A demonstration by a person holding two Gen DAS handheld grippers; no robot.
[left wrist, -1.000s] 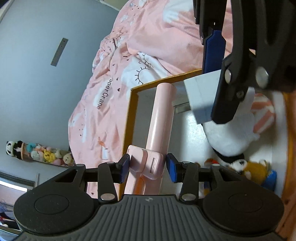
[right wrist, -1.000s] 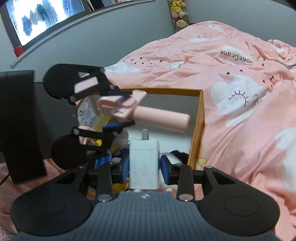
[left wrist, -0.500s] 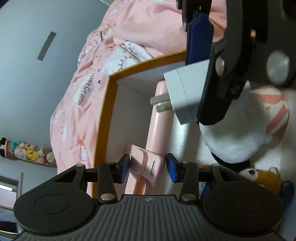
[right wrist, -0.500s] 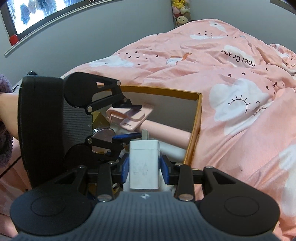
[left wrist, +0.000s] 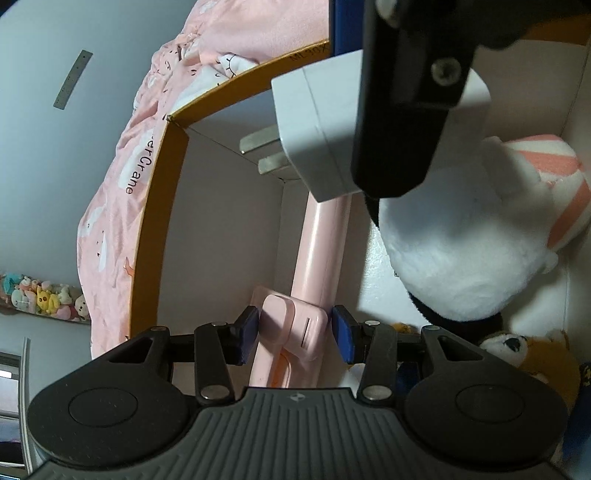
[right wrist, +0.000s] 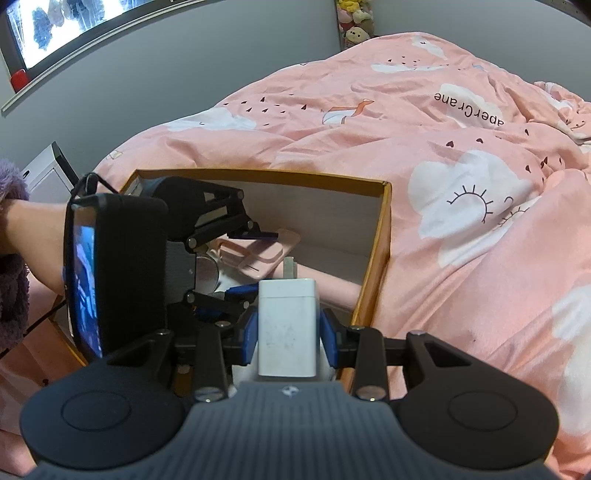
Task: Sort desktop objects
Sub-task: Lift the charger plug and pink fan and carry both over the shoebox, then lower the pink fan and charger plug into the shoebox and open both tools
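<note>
- We see a white charger (right wrist: 287, 326) clamped between the blue pads of the right hand-held gripper (right wrist: 288, 332), prongs pointing away from the camera, hanging over an orange-rimmed box (right wrist: 380, 236).
- A pink selfie stick (left wrist: 321, 254) is grasped by its phone clamp in the left hand-held gripper (left wrist: 293, 334); both pads press the clamp's sides, and the shaft reaches down into the box along its white inner wall.
- In the box a white plush toy (left wrist: 472, 243) with a pink striped part fills the space beside the stick, and a small orange plush (left wrist: 532, 354) lies below it.
- The box sits on a bed under a pink quilt (right wrist: 461, 166) printed with clouds and suns.
- From the left wrist view, the right hand-held gripper and its charger (left wrist: 325, 125) hang right above the stick and block much of the box.
- Only the right wrist view shows the person's forearm (right wrist: 33, 236) with a purple fuzzy sleeve (right wrist: 13, 295) behind the left hand-held gripper (right wrist: 240, 262), and a window (right wrist: 74, 26) high on the wall.
- Only the left wrist view shows a row of small plush toys (left wrist: 44, 299) by the wall.
</note>
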